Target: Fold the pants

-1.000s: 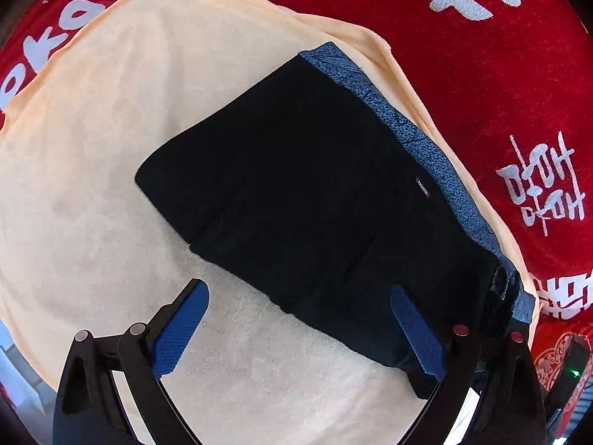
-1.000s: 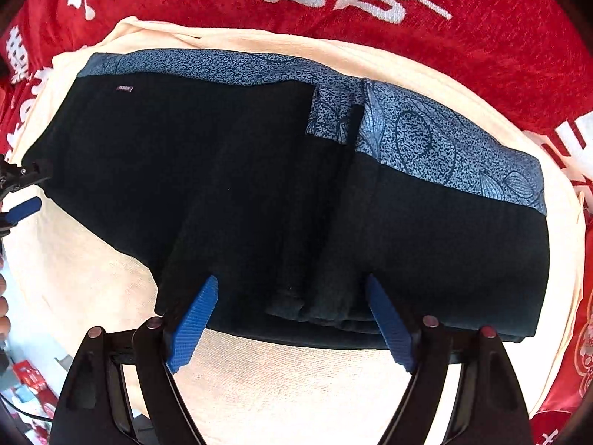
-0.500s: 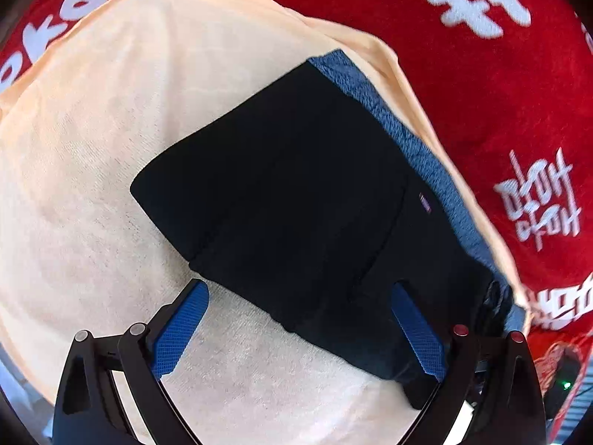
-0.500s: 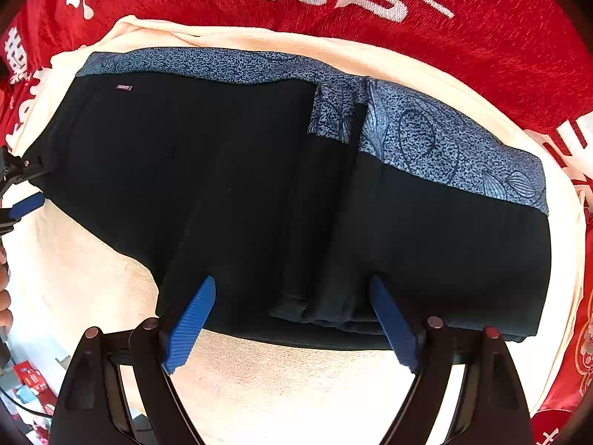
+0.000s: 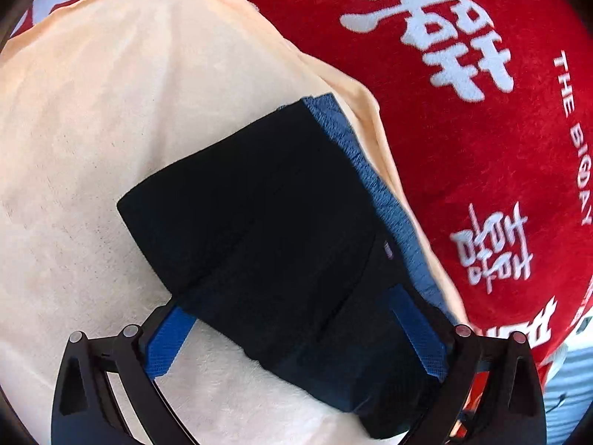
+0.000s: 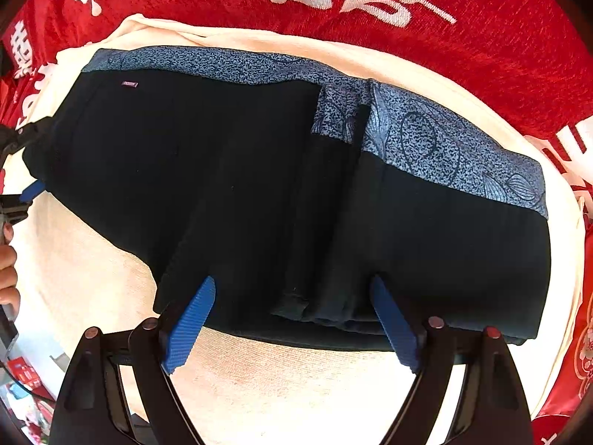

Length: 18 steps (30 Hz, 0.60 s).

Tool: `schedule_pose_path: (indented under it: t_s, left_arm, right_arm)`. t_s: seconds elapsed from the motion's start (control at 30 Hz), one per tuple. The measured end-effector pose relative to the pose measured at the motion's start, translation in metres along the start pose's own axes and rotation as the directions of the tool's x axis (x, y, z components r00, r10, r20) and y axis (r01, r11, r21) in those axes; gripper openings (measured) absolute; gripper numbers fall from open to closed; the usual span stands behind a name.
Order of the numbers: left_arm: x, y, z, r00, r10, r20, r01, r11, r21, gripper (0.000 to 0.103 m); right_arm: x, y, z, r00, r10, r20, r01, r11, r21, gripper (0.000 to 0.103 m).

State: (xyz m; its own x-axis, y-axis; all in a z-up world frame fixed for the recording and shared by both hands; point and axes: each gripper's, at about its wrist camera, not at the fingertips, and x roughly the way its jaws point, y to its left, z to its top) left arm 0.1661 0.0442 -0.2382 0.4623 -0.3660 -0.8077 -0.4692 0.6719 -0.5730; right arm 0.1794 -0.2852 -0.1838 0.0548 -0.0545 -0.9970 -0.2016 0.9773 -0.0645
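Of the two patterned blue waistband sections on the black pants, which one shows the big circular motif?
The right-hand waistband section in the right wrist view, beyond the centre fold of the folded black pants; it shows a large circle and leaf shapes. The left-hand section shows mostly fine speckle.

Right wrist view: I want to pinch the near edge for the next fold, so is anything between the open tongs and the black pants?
Nothing visible. The right tongs stand open right over the near edge of the black pants, with only the cream towel beneath.
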Motion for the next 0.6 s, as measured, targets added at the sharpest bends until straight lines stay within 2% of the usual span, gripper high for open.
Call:
schedule_pose_path:
  t_s: [0.07, 0.13, 0.2, 0.27, 0.37, 0.43, 0.47, 0.57, 0.6]
  left_arm:
    - [-0.004, -0.013, 0.002, 0.998, -0.061, 0.021, 0.062, 0.998, -0.023, 0.101]
    - [-0.005, -0.025, 0.005, 0.997, -0.066, 0.041, 0.066, 0.998, 0.016, 0.101]
    - [0.008, -0.029, 0.007, 1.000, 0.005, 0.016, -0.006, 0.999, 0.052, 0.101]
    - [0.025, -0.022, 0.009, 0.997, 0.069, -0.027, -0.067, 0.997, 0.045, 0.101]
    - [0.025, -0.034, 0.008, 0.993, 0.121, 0.003, -0.121, 0.990, 0.077, 0.099]
    - [0.026, -0.041, 0.006, 0.979, 0.202, 0.023, -0.203, 0.972, 0.121, 0.071]
    - [0.027, -0.045, 0.005, 0.961, 0.275, 0.037, -0.277, 0.946, 0.169, 0.051]
    - [0.023, -0.058, 0.000, 0.947, 0.309, 0.088, -0.321, 0.902, 0.289, 0.038]
    - [0.020, -0.068, -0.006, 0.935, 0.332, 0.128, -0.356, 0.862, 0.360, 0.037]
  right_arm:
    - [-0.001, -0.001, 0.001, 1.000, 0.005, 0.002, -0.005, 1.000, 0.000, 0.088]
    - [-0.002, -0.002, 0.000, 1.000, 0.011, 0.005, -0.011, 1.000, -0.003, 0.089]
    - [-0.004, -0.002, -0.001, 1.000, 0.010, 0.005, -0.010, 1.000, -0.005, 0.089]
    - [-0.007, -0.003, -0.002, 1.000, 0.008, 0.000, -0.008, 1.000, -0.003, 0.089]
    - [-0.011, -0.006, 0.000, 1.000, 0.018, -0.001, -0.018, 1.000, 0.007, 0.089]
    - [-0.020, -0.010, 0.004, 0.999, 0.037, 0.012, -0.037, 0.999, 0.031, 0.089]
    - [-0.030, -0.012, 0.007, 0.998, 0.064, 0.030, -0.065, 0.997, 0.048, 0.089]
    - [-0.060, -0.014, 0.025, 0.987, 0.139, 0.080, -0.145, 0.987, 0.063, 0.089]
    - [-0.068, -0.013, 0.032, 0.982, 0.168, 0.087, -0.173, 0.983, 0.059, 0.089]
